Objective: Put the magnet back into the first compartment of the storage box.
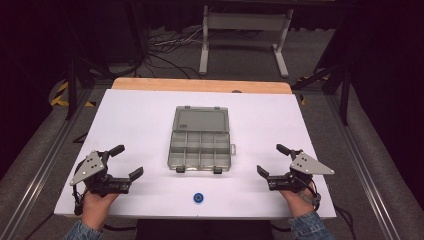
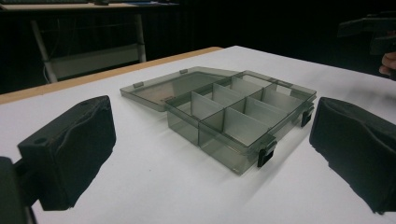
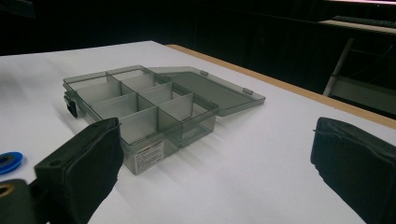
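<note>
A smoky clear compartment box (image 1: 200, 149) lies in the middle of the white table (image 1: 140, 115) with its lid folded flat behind it; its compartments look empty (image 2: 233, 112) (image 3: 135, 102). A small blue ring (image 1: 199, 198) rests near the front edge, also seen as the blue ring (image 3: 9, 161) at the far left of the right gripper view. My left gripper (image 1: 127, 161) sits left of the box, open, nothing between its jaws. My right gripper (image 1: 271, 159) sits right of the box, open and empty too.
The table's far edge is bare wood (image 1: 200, 85). Beyond it stand a white frame (image 1: 245, 30) and loose cables (image 1: 165, 45) on the floor. Dark rails run along both sides of the table.
</note>
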